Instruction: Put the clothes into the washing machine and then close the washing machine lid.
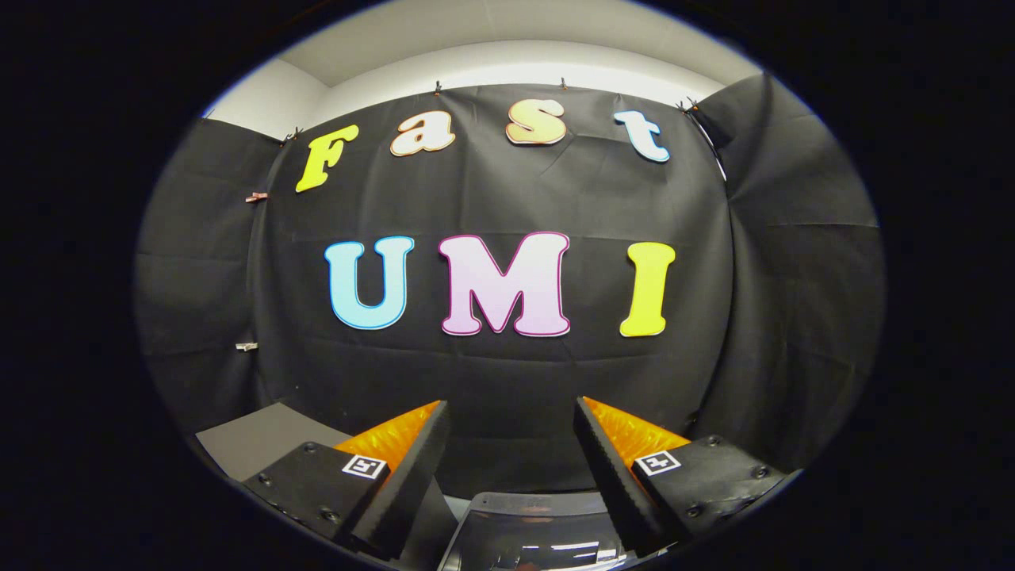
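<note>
My gripper (511, 420) is held high and level, facing the booth's black cloth wall. Its two fingers stand wide apart with nothing between them. Low down between the fingers I see a clear, glossy panel with a rounded rim, probably the washing machine's lid (539, 531); whether it is up or down I cannot tell. The rest of the machine is hidden below the fingers.
A grey tabletop (258, 440) shows beyond the left finger, running up to the cloth wall. The black cloth wall (507, 198) closes off the front and both sides, with a white ceiling band above it.
</note>
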`<action>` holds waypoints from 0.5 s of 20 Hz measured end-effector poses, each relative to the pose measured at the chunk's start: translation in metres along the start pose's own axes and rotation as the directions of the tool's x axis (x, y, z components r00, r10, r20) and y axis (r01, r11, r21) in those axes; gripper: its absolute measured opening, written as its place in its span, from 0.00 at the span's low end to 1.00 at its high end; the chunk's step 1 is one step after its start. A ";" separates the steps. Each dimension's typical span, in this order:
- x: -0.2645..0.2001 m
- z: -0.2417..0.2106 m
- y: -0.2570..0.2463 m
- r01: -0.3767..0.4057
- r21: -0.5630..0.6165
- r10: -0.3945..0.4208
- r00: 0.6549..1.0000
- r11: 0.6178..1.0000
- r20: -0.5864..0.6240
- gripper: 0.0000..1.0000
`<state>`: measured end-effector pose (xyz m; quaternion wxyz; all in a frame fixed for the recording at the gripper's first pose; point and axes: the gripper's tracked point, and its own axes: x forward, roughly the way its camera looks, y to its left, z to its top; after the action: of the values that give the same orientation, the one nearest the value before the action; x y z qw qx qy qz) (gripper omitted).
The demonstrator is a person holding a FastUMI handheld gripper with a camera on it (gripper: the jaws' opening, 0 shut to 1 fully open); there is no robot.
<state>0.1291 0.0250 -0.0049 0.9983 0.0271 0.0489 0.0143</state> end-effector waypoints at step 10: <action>-0.005 0.009 -0.002 0.006 0.002 -0.006 1.000 1.000 0.013 0.98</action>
<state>0.1253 0.0220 0.0042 0.9986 0.0282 0.0425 0.0111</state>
